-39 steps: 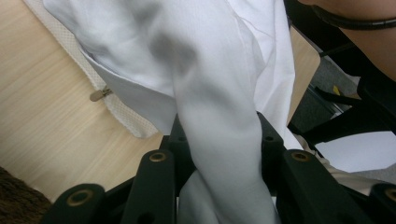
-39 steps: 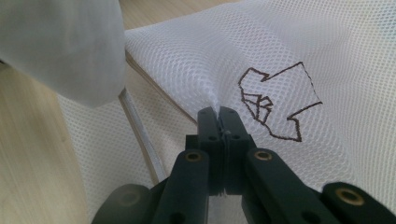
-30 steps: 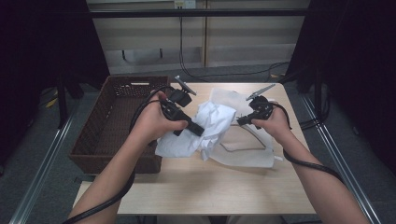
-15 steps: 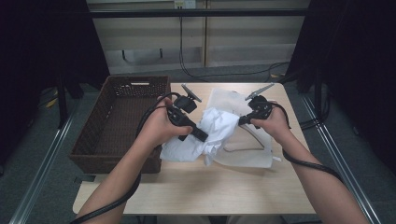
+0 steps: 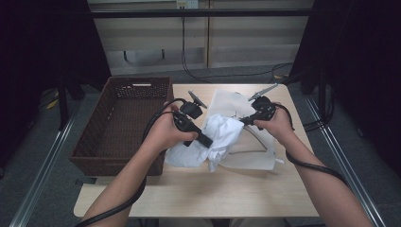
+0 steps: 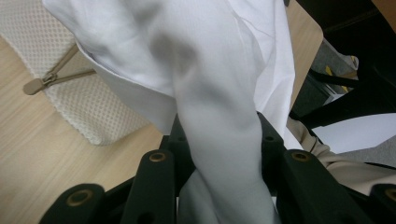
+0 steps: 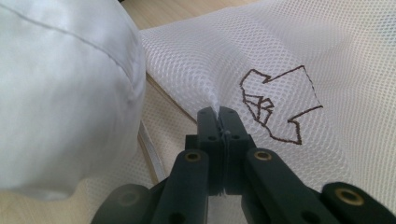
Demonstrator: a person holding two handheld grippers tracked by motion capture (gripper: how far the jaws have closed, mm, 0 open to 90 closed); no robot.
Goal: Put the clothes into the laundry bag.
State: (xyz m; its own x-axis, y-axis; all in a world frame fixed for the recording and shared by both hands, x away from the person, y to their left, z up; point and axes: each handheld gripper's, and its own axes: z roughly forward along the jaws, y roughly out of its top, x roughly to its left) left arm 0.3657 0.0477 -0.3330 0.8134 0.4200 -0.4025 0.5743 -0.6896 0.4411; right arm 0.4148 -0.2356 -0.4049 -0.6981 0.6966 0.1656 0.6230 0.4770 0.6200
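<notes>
Two tools work over the pale wooden desk (image 5: 198, 198). The left tool (image 5: 204, 140) has its black jaws clamped on a bunched fold of the crumpled white cloth garment (image 5: 222, 135); in the left gripper view the fabric (image 6: 219, 140) runs up between the jaws and spreads out above them. The right tool (image 5: 244, 121) has its jaws pressed together on a pinch of the white mesh laundry bag (image 5: 253, 153); in the right gripper view the mesh (image 7: 280, 60) puckers at the jaw tips, just beside a brown outline drawing (image 7: 280, 105) printed on it. The garment (image 7: 65, 93) bulges at the left of that view, resting on the bag. The bag lies flat on the desk's far right part, its beige zip pull (image 6: 35, 85) near the garment's edge. A dark brown woven rectangular basket (image 5: 120, 127) stands at the desk's left side, just beside the left hand (image 5: 165, 135).
</notes>
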